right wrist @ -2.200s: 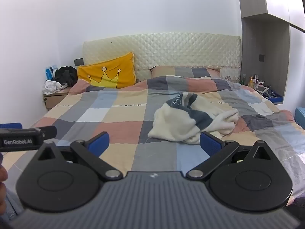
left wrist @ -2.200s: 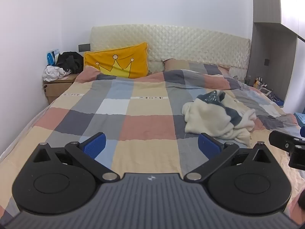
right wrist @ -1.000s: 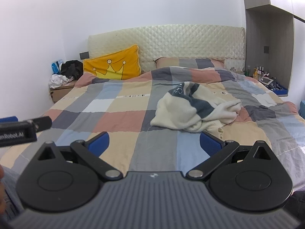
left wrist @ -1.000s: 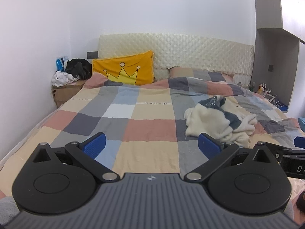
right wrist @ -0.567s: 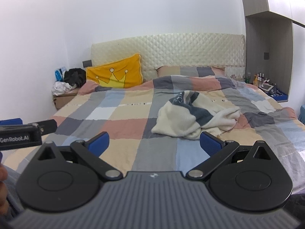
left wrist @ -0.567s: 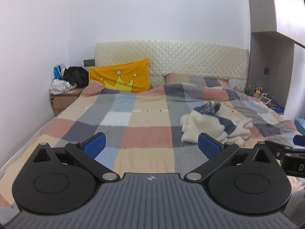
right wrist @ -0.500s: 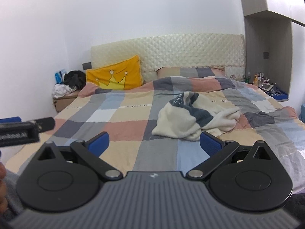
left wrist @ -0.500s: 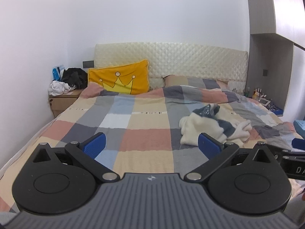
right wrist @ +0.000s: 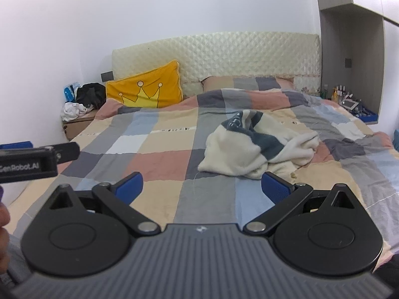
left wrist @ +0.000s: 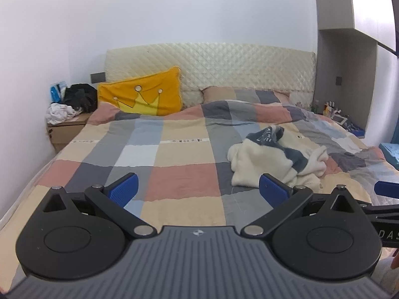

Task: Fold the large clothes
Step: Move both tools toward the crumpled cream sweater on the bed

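A crumpled cream garment with dark grey-blue patches lies in a heap on the right half of a bed with a checked quilt. My left gripper is open above the foot of the bed, and the garment lies ahead of it to the right. My right gripper is open too, a short way before the garment's near edge. Neither gripper touches cloth. The other tool's side shows at the frame edge in each view.
A yellow crown pillow leans on the quilted headboard. A cardboard bedside box at the left carries dark and white clothes. Small bottles and items sit on a shelf niche at the right. A white wall runs along the left.
Both views have drifted and tilted slightly while the grippers hover over the foot of the bed. The jaws stayed wide apart, and the garment has not moved.
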Tool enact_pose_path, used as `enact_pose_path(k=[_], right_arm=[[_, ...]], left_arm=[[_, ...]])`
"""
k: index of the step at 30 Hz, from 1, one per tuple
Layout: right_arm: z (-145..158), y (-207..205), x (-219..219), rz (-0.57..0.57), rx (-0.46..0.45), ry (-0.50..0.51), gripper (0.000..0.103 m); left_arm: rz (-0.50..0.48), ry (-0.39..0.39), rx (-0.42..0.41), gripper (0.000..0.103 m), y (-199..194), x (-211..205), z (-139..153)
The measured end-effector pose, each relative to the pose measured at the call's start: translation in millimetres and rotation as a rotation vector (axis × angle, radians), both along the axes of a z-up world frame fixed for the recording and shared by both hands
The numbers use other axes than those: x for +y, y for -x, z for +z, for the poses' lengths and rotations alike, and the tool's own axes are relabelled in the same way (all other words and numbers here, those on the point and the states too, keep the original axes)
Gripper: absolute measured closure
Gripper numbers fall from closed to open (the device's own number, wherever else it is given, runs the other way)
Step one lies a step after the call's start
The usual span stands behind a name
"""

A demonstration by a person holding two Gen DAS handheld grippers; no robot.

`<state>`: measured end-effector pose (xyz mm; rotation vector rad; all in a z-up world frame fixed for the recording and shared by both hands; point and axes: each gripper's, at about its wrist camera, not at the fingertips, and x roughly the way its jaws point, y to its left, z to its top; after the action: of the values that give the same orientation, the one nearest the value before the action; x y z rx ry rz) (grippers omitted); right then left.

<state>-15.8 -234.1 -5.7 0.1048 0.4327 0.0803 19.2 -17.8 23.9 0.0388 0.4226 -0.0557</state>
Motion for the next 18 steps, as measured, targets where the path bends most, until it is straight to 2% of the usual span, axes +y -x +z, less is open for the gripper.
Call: enact_pose_path(k=[6,11,15,18], right_arm=[[-12,-16,5,-0.032,0.033,-0.005,0.000],[-17,-20,13,-0.055,0.044,-0.012,0.000],[-22,-25,21,-0.075,0.041,-0.001,0.000],[-31,-40,28,-0.078,0.064,0.007,0.000]], left_arm=[[-0.062,0.002,0.033,0.000,-38,-1,-15],[-0.107,0.026,0.030,0.000,-55,0,-24],[-0.125,0.013,0.017,0.000,-65,4,-34],[-0.115,0.006,0.043,0.000,-80,12,-46]])
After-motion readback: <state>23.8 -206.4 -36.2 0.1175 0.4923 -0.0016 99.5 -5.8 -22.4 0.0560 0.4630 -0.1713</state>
